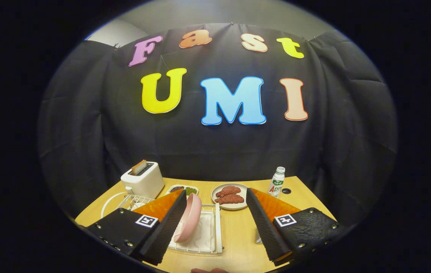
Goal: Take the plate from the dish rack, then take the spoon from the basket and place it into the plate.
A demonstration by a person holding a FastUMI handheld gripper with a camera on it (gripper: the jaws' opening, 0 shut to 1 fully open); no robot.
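Note:
A pink plate (pixel 189 218) stands on edge in the white dish rack (pixel 209 235) on the wooden table. It sits just inside my left finger (pixel 170 223), very close to it or touching; I cannot tell which. My gripper (pixel 216 195) is open wide, and the right finger (pixel 262 223) stands well apart from the plate. A white wire basket (pixel 136 201) lies behind the left finger, beside the toaster; what it holds is hidden.
A white toaster (pixel 143 181) with a slice of bread stands at the back left. Beyond the fingers are a small tray of food (pixel 183 189), a plate of meat (pixel 230 196) and a small bottle (pixel 276 182). A small metal object (pixel 257 238) lies by the right finger.

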